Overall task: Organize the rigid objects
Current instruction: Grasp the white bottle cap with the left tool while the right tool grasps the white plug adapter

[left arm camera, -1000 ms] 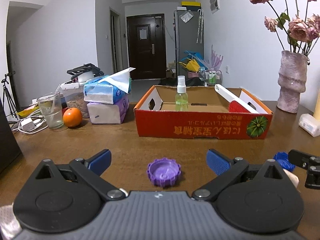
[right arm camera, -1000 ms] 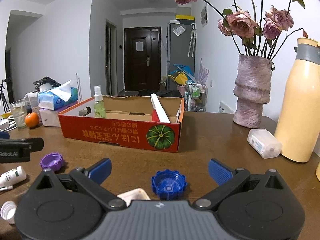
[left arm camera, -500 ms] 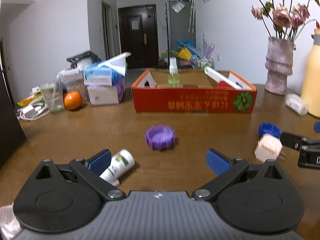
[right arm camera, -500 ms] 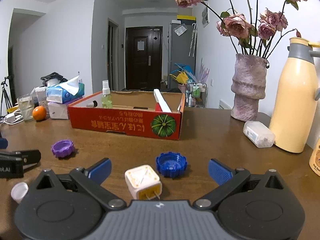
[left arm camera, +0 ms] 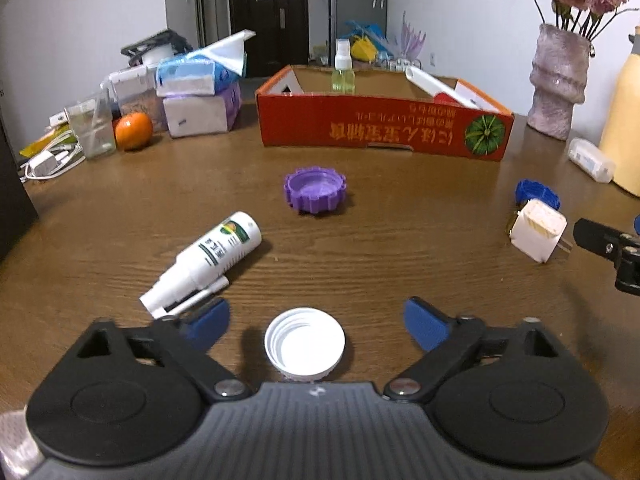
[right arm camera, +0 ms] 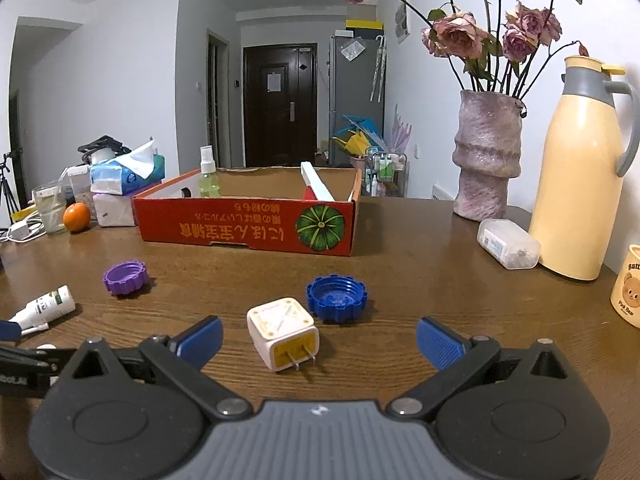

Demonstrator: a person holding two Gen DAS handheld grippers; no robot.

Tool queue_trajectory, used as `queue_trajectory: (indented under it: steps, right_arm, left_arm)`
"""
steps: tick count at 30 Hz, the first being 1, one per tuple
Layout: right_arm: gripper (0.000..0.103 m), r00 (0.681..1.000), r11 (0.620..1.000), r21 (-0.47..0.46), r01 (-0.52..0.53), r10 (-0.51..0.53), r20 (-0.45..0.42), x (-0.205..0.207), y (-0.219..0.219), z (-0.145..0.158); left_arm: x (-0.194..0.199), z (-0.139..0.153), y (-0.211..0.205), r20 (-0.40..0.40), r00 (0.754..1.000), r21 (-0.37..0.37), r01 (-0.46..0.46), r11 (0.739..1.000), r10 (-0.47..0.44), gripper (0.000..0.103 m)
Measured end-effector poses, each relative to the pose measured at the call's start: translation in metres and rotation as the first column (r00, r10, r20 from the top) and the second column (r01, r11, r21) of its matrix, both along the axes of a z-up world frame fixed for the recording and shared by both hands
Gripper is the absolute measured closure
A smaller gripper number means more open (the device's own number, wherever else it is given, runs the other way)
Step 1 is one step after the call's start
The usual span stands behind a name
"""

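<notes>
Your left gripper (left arm camera: 316, 322) has its jaws apart but they've just been closing in a bit, with the white cap (left arm camera: 305, 345) sitting open side up on the table (left arm camera: 400, 248) between the blue pads, neither pad touching it. Your right gripper (right arm camera: 318, 340) is spread wide with the white plug adapter (right arm camera: 283, 333) lying between the pads, prongs toward you, not gripped.

Taking the red cardboard box (right arm camera: 246, 230) as the landmark: the purple cap (left arm camera: 315, 189) sits in front of it, well clear of its front wall. The blue cap (right arm camera: 337, 298) is also in front, nearer the pumpkin-picture corner, just behind the adapter. The small white spray bottle (left arm camera: 204, 258) lies on its side farther out from the box, its nozzle end right up against your left gripper's left pad, so that's the crowded spot. Inside the box stand a green spray bottle (left arm camera: 343, 72) and a white-and-red flat thing leaning on the wall.

To the left of the box: tissue packs (left arm camera: 200, 92), an orange (left arm camera: 133, 131), a glass (left arm camera: 94, 128). To the right: a vase (right arm camera: 486, 154) of dried roses, a cream jug (right arm camera: 580, 176), a small clear case (right arm camera: 508, 243).
</notes>
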State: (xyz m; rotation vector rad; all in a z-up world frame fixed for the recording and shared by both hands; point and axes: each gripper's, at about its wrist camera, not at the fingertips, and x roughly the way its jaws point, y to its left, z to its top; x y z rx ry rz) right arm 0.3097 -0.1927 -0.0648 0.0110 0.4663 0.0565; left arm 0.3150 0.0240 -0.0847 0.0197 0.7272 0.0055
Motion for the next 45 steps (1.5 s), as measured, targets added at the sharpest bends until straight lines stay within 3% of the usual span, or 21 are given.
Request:
queue_trajectory:
  steps: [2, 4, 5, 7, 39, 45]
  right_arm:
    - [0.000, 1.000, 1.000, 0.000, -0.002, 0.002, -0.004, 0.001, 0.000, -0.001]
    - [0.000, 1.000, 1.000, 0.003, -0.003, 0.003, -0.008, 0.001, 0.000, -0.002]
    - [0.000, 1.000, 1.000, 0.005, -0.004, 0.004, -0.010, 0.001, 0.000, -0.002]
    - [0.000, 1.000, 1.000, 0.007, -0.005, 0.005, -0.012, 0.002, 0.000, -0.002]
    - [0.000, 0.998, 1.000, -0.002, 0.018, -0.018, -0.059, 0.041, 0.017, -0.018]
    - [0.008, 0.996, 0.999, 0.010, 0.034, -0.033, -0.088, 0.058, 0.019, -0.020]
  left_arm:
    - [0.003, -0.003, 0.000, -0.024, 1.000, 0.000, 0.003, 1.000, -0.003, 0.033]
    - [0.005, -0.005, 0.001, -0.035, 0.999, -0.007, 0.004, 1.000, -0.004, 0.044]
    - [0.005, -0.005, 0.002, -0.031, 1.000, -0.004, 0.002, 1.000, -0.002, 0.056]
    - [0.004, -0.004, 0.002, -0.025, 1.000, -0.008, 0.011, 1.000, -0.011, 0.062]
    - [0.013, 0.011, -0.004, 0.093, 0.996, 0.070, -0.010, 0.998, 0.003, 0.062]
    - [0.014, 0.011, -0.003, 0.094, 0.996, 0.067, -0.018, 0.998, 0.012, 0.062]
